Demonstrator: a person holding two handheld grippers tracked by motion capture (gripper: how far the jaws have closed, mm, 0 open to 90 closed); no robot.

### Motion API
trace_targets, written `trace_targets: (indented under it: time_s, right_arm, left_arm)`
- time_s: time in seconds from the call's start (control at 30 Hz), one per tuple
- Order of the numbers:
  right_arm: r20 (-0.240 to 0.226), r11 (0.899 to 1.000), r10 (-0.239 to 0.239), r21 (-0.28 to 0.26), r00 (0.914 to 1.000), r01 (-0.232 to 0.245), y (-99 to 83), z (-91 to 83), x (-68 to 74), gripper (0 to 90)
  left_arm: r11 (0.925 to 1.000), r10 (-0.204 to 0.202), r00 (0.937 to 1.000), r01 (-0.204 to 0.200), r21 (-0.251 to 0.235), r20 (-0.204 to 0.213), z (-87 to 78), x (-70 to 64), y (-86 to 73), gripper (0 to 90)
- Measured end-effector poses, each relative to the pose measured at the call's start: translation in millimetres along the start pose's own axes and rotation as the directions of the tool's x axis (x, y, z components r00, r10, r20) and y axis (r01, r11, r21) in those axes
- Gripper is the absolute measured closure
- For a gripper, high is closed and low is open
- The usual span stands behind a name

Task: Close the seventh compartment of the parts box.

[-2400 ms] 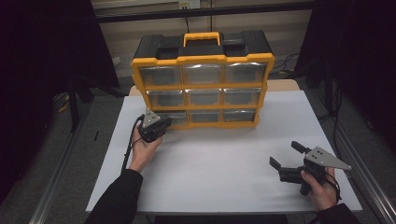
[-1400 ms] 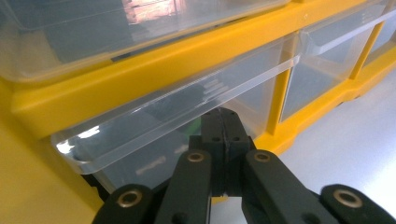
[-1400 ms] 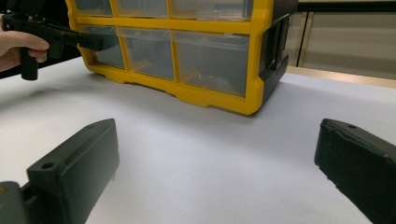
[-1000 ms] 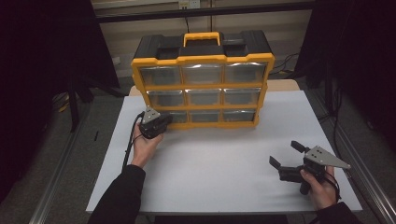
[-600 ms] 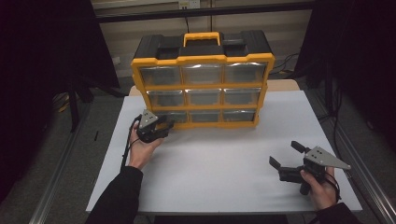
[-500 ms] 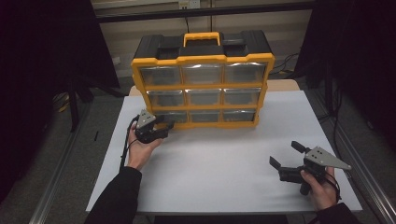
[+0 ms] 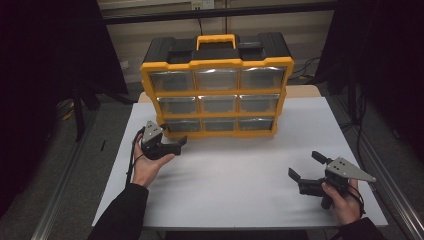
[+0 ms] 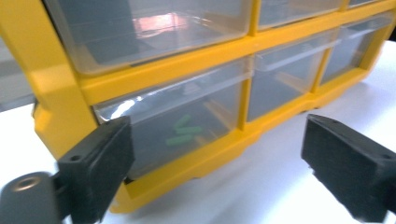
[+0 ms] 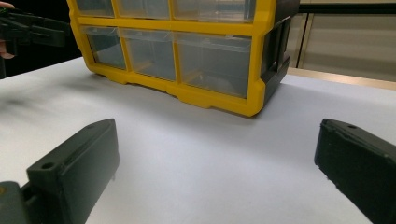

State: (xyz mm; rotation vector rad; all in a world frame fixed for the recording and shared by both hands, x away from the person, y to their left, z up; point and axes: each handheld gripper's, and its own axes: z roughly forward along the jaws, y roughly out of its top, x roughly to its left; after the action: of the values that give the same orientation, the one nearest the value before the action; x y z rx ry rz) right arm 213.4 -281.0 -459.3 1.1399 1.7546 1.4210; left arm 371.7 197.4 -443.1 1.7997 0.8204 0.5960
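A yellow and black organizer (image 7: pixel 218 90) with several clear drawers stands at the back of the white table (image 7: pixel 235 175). My left gripper (image 7: pixel 174 135) is open at the organizer's lower left corner, its jaws on either side of the front of the bottom left drawer (image 8: pixel 187 107) without touching it. Small green pieces (image 8: pixel 183 132) lie inside that drawer. My right gripper (image 7: pixel 306 165) rests open near the table's front right, with nothing between its jaws. In the right gripper view the organizer (image 9: pixel 187 51) stands well beyond that gripper (image 9: pixel 215 158).
A yellow carry handle (image 7: pixel 216 40) tops the organizer. Bare white table stretches between the two grippers and in front of the organizer. A floor rail (image 7: pixel 65 185) runs along the table's left side, and dark surroundings lie beyond both sides.
My left gripper has shifted slightly left and turned its jaws toward the organizer's bottom left drawer. The right gripper has stayed where it was.
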Motion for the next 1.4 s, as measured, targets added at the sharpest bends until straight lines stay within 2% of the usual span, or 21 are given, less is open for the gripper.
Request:
trace_targets:
  time_s: [0.1,0.2,0.27,0.3,0.33,0.43,0.5,0.53,0.63,0.7,0.8,0.87,0.93,0.97,1.0,1.1,1.17,1.2,1.27,1.37,1.4]
  right_arm:
    - [0.0,1.0,-0.001,0.0,1.0,0.001,0.1,-0.2,0.1,0.0]
    - [0.0,1.0,0.001,0.003,1.0,-0.001,0.1,-0.2,0.0,0.0]
    - [0.0,1.0,0.001,0.0,1.0,-0.001,0.1,-0.3,-0.1,0.0]
    - [0.003,1.0,0.001,0.0,1.0,-0.001,0.1,-0.1,0.0,0.0]
    - [0.003,1.0,0.002,0.0,1.0,-0.002,0.1,-0.2,0.1,0.0]
    - [0.003,1.0,0.0,-0.001,1.0,0.0,0.2,-0.3,0.2,0.0]
    - [0.003,1.0,0.002,-0.001,1.0,-0.002,0.2,-0.4,0.5,0.0]
    - [0.002,1.0,0.002,-0.001,1.0,-0.002,0.3,-0.4,0.5,0.0]
    - [0.003,1.0,0.001,-0.001,1.0,-0.001,0.2,-0.4,0.2,0.0]
    - [0.004,1.0,0.001,-0.002,1.0,-0.001,0.3,-0.9,0.2,0.0]
    - [0.006,1.0,0.002,-0.005,1.0,-0.002,0.3,-0.6,0.5,0.0]
    - [0.004,1.0,0.0,-0.005,1.0,0.0,0.3,-0.5,0.6,0.0]
    - [0.006,1.0,-0.001,-0.005,1.0,0.001,0.4,-0.4,0.7,0.0]
    - [0.006,1.0,-0.001,-0.006,1.0,0.001,0.4,-0.4,0.8,0.0]
    - [0.005,1.0,-0.001,-0.006,1.0,0.001,0.4,-0.5,0.8,0.0]
    - [0.002,1.0,-0.001,-0.006,1.0,0.001,0.5,-1.2,0.5,0.0]
    - [0.004,1.0,0.0,-0.006,1.0,0.0,0.5,-1.0,0.5,0.0]
    - [0.003,1.0,-0.002,-0.007,1.0,0.002,0.5,-1.0,0.5,0.0]
    - [0.002,1.0,-0.002,-0.007,1.0,0.002,0.5,-1.2,0.6,0.0]
    - [0.002,1.0,-0.002,-0.008,1.0,0.002,0.6,-1.1,0.6,0.0]
    - [0.001,1.0,-0.004,-0.006,1.0,0.004,0.6,-1.1,0.7,0.0]
  left_arm:
    - [0.9997,0.002,0.9998,-0.001,-0.024,0.018,-4.7,-0.3,-0.1,4.4]
    - [0.999,-0.013,0.9993,0.015,-0.042,0.034,-10.6,-2.6,0.1,4.3]
    - [0.9992,-0.001,0.9995,0.002,-0.04,0.03,-14.3,-5.0,-0.3,4.3]
    - [0.9991,-0.01,0.9995,0.011,-0.04,0.029,-15.8,-7.3,-1.1,4.3]
    - [0.9991,-0.008,0.999,0.009,-0.042,0.044,-17.0,-7.8,-2.0,4.2]
    - [0.999,-0.009,0.9986,0.011,-0.044,0.052,-20.5,-11.6,-4.0,3.9]
    - [0.9986,-0.016,0.9989,0.018,-0.049,0.043,-22.9,-14.6,-5.3,3.8]
    - [0.999,-0.005,0.9994,0.006,-0.043,0.033,-24.9,-15.4,-5.8,3.8]
    - [0.999,-0.024,0.9978,0.026,-0.037,0.062,-30.2,-18.0,-8.9,3.8]
    - [0.9985,-0.029,0.9983,0.031,-0.045,0.051,-35.0,-22.2,-11.0,3.8]
    - [0.9987,-0.023,0.998,0.026,-0.044,0.059,-42.3,-26.5,-14.1,3.9]
    - [0.9984,-0.036,0.998,0.038,-0.042,0.053,-47.0,-28.2,-16.1,4.0]
    - [0.9971,-0.059,0.9962,0.062,-0.045,0.064,-50.7,-29.4,-17.1,4.1]
    - [0.9975,-0.046,0.9967,0.05,-0.05,0.067,-52.5,-29.2,-17.7,4.2]
    - [0.9971,-0.054,0.9965,0.057,-0.05,0.065,-54.2,-30.3,-18.5,4.2]
    - [0.9976,-0.041,0.9971,0.045,-0.052,0.065,-61.0,-30.3,-20.3,4.1]
    - [0.9963,-0.052,0.9964,0.057,-0.065,0.067,-66.1,-31.3,-21.5,4.1]
    - [0.9968,-0.06,0.996,0.063,-0.049,0.066,-68.9,-31.3,-21.6,4.1]
    - [0.9968,-0.054,0.9967,0.057,-0.056,0.061,-74.8,-30.2,-22.6,4.1]
    - [0.9936,-0.087,0.9947,0.091,-0.067,0.054,-81.7,-28.1,-26.4,4.1]
    - [0.9941,-0.082,0.9956,0.085,-0.067,0.045,-83.6,-28.4,-28.0,4.1]
